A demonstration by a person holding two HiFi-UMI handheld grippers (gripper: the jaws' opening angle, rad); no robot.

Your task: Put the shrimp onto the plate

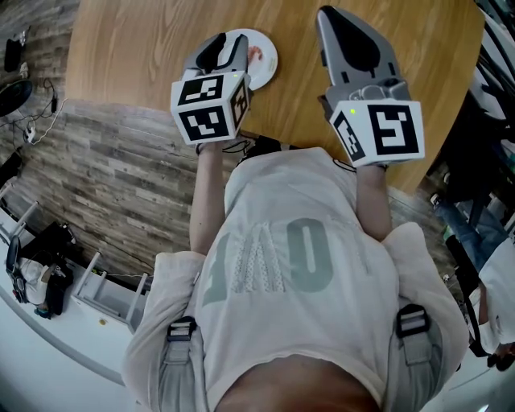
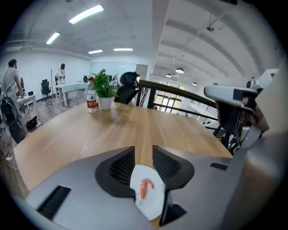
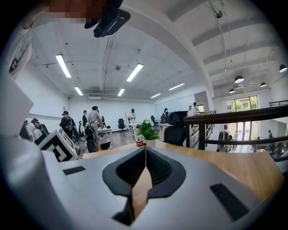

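Wooden table [image 2: 90, 130], light grain, rounded edge. On it: white plate [image 2: 154, 203] at near side; potted plant [image 2: 104, 92] and red-labelled bottle [image 2: 92, 96] at far end, bottle just left of plant.

L gripper [image 1: 228, 40] w/ marker cube overlaps the white plate [image 1: 267, 66] on the wooden worktop [image 1: 137, 48], hiding the plate's left part. Small pink shrimp [image 1: 256, 54] on plate, just beside the gripper. R gripper [image 1: 326, 14] well apart at right, over bare wood. Pale shirt [image 1: 298, 265] fills bottom; grey plank floor [image 1: 121, 161] at left.
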